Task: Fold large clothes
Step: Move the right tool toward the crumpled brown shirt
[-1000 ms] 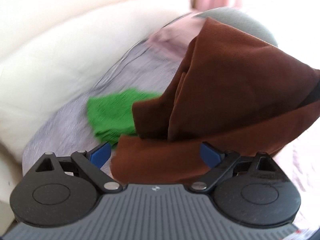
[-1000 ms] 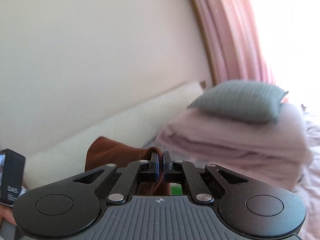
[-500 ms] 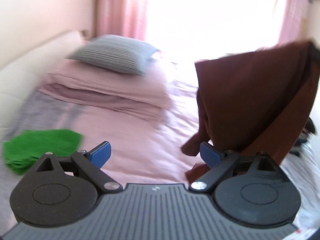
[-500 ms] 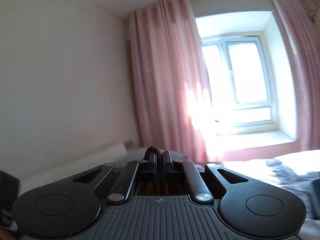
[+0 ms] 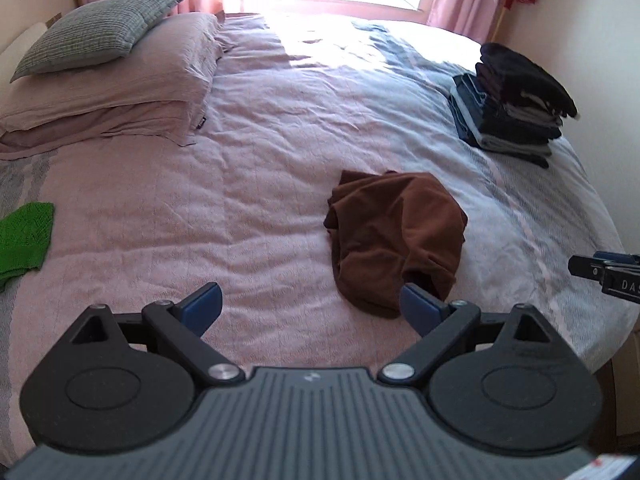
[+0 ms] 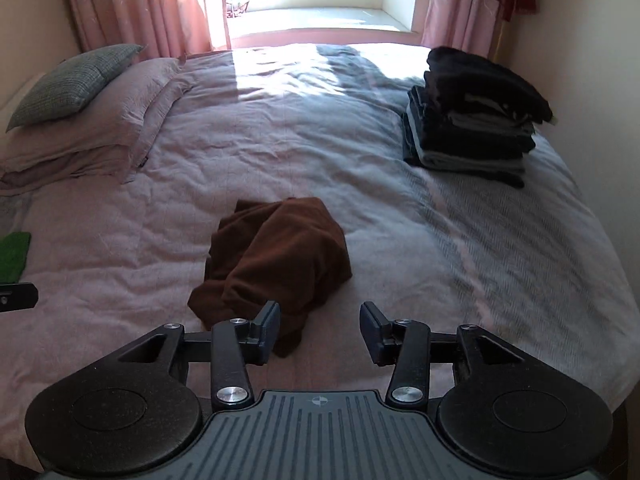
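Brown garment (image 6: 276,256) lies crumpled mid-bed (image 6: 360,168), free of both tools. Right hand-held gripper (image 6: 319,330) hangs over it, jaws opening, nothing between them. Left hand-held gripper (image 5: 308,306) gapes wide, empty too.

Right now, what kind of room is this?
A bedroom, most likely: a made bed with stacked pillows, pink curtains at a window, and a pile of folded clothes on the bed.

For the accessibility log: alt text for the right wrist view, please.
A crumpled brown garment lies loose on a pink bedspread, just beyond the right gripper, whose jaws are opening with nothing between them. A stack of folded dark clothes sits far right; pillows far left.
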`<state>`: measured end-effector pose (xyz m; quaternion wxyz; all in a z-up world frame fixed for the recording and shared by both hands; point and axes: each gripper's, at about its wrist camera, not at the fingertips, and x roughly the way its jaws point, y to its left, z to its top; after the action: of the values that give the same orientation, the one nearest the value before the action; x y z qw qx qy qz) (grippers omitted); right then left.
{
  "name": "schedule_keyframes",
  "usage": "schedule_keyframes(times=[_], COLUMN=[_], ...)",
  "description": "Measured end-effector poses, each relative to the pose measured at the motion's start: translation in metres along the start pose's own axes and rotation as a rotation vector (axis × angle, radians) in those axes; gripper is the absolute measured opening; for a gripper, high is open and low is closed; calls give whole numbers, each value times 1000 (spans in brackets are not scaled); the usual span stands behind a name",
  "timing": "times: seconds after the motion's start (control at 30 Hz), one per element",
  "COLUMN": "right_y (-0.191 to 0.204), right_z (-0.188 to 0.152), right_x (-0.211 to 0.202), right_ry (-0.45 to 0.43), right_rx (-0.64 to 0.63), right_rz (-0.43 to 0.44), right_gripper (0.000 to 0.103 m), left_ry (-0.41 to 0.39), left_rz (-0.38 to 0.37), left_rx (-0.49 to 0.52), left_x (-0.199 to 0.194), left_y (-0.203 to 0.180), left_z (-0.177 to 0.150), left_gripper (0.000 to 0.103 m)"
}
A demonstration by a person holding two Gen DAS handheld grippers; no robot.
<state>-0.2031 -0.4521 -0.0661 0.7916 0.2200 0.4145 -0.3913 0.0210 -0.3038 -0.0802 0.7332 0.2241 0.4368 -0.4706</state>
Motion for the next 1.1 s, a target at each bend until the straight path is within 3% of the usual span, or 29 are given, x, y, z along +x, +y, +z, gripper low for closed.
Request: schedule_keyframes(times=[0.43, 0.8, 1.1], right_y=[44, 85, 95], right_z=[-50, -95, -108], right_x=[-30, -45, -52], right_ry=[1, 26, 22], right_rx=[81, 105, 117], right_rz=[8, -24, -32], right_gripper=[45, 45, 45], left_ry=[19, 29, 14], left_rz=[-47, -67, -78], left_rx=[161, 193, 206], left_x=[-25, -38, -46], left_y=[12, 43, 47], left_z=[-17, -47, -57], left_gripper=[94, 94, 94])
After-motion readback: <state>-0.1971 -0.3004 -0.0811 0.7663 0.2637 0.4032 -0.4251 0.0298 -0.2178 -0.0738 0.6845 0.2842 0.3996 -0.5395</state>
